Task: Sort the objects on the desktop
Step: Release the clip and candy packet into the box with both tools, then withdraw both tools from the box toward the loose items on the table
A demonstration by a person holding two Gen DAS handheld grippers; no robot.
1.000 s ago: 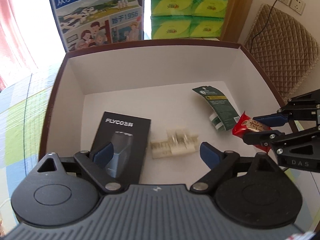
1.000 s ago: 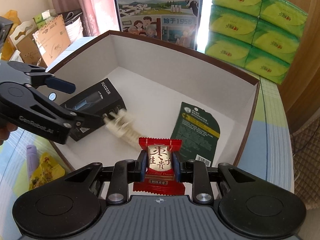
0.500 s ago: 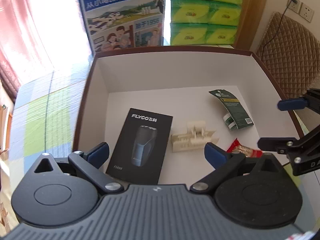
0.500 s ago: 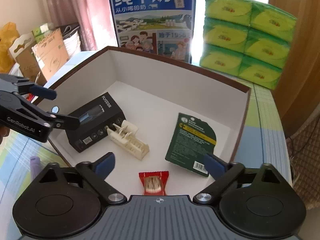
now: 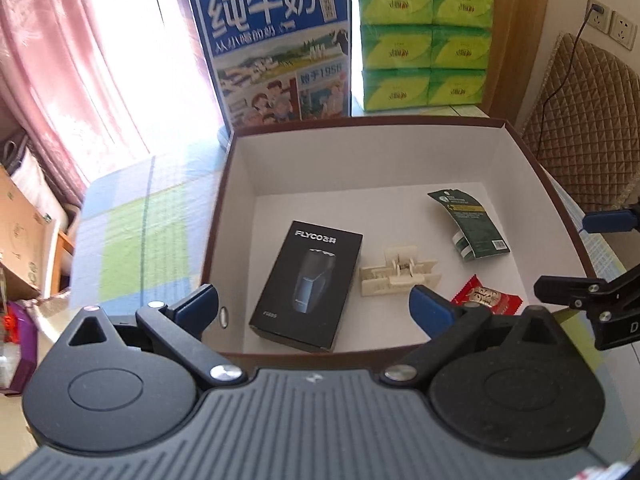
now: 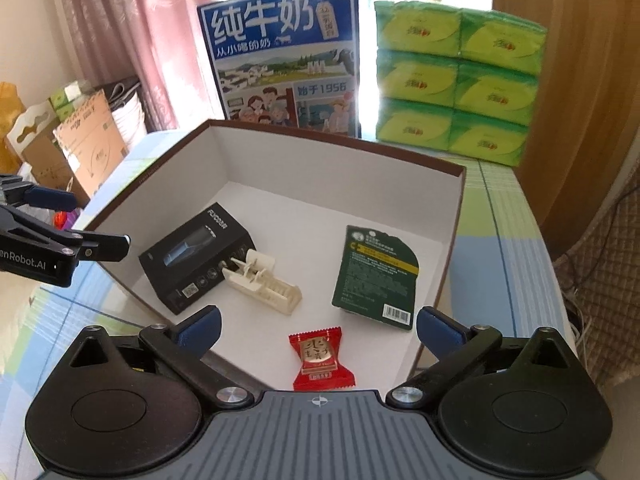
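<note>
Room: pink curtains (image 6: 120, 40) hang at 10 o'clock, and a wooden panel (image 6: 560, 60) stands at 2 o'clock.
Tabletop: the tabletop (image 6: 500, 248) carries a cloth with pale blue, green and white checks.
Background: a blue milk carton (image 6: 286, 56) and a stack of green tissue packs (image 6: 456, 80) stand just behind the box, at 12 and 1 o'clock.
Box: the brown box (image 6: 452, 248) with white inside is open at the top and lies in the middle of the tabletop.
Shaver box: the black shaver box (image 5: 308, 286) lies flat on the box floor at 9 o'clock.
Plastic clip: the cream plastic clip (image 5: 398, 276) lies just beside the shaver box, in the centre.
Green packet: the dark green packet (image 5: 470, 224) lies at 2 o'clock, apart from the clip.
Red candy: the red candy (image 6: 320, 358) lies on the box floor at 6 o'clock in the right wrist view, near the front wall.
Left claw: the left claw (image 5: 310, 306) is spread wide and holds nothing, above the front wall of the box.
Right claw: the right claw (image 6: 318, 326) is also spread wide and empty, above the candy.
</note>
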